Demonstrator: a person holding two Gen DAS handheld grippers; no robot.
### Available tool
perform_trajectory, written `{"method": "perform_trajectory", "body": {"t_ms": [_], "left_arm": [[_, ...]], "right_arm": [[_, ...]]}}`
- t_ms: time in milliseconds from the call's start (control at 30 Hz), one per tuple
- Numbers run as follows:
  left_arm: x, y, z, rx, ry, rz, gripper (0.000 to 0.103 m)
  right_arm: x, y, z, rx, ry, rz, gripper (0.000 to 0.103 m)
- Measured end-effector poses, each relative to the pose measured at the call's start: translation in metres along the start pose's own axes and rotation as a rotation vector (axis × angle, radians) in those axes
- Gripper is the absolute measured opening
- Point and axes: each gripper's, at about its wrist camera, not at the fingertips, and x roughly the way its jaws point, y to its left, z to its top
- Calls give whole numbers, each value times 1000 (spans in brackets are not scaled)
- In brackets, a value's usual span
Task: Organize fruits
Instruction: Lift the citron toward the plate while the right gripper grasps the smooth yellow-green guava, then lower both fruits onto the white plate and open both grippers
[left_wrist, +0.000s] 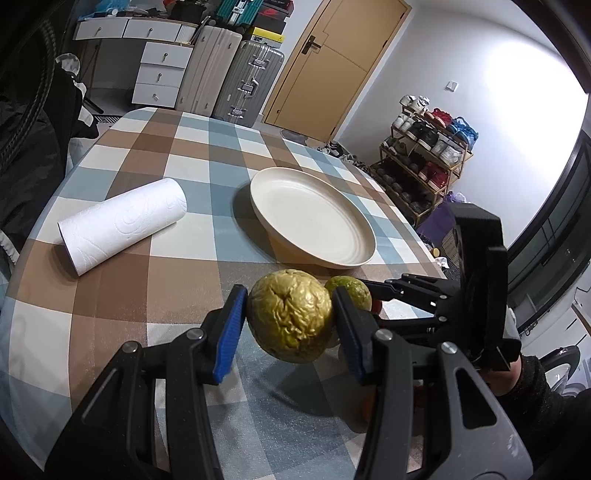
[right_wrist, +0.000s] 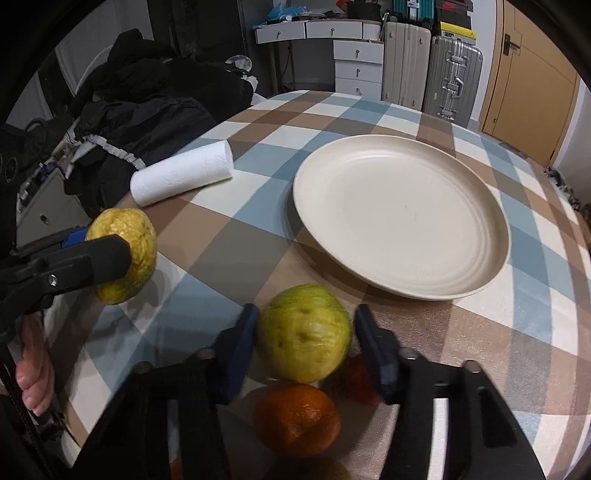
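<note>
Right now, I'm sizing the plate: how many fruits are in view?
4: a wrinkled yellow fruit in the left gripper, a green fruit within the right gripper, an orange below it, a red fruit half hidden beside it. More may be hidden.

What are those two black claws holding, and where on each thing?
The left gripper clamps a wrinkled yellow fruit across its sides. The right gripper straddles a smooth green fruit; a firm grip cannot be told.

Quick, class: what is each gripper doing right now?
Left gripper: shut on the wrinkled yellow fruit.
Right gripper: around the smooth green fruit; contact cannot be told.
</note>
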Motion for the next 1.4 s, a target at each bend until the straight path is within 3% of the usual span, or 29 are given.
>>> {"method": "perform_trajectory", "body": {"t_ms": [433, 633, 900, 1167, 1400], "left_arm": [[13, -12, 20, 17, 14, 14, 45], [38, -28, 49, 42, 34, 23, 45], [81, -47, 99, 82, 48, 13, 45], [143, -50, 152, 116, 89, 22, 45], [201, -33, 161, 96, 165, 33, 45]], "right_arm": [[-30, -27, 1, 130, -127, 97, 50], [-48, -51, 8, 178, -182, 131, 50], [-67, -98, 41, 235, -253, 157, 50], [-45, -143, 88, 281, -267, 177, 50], [-2, -177, 123, 347, -219, 204, 50]]}}
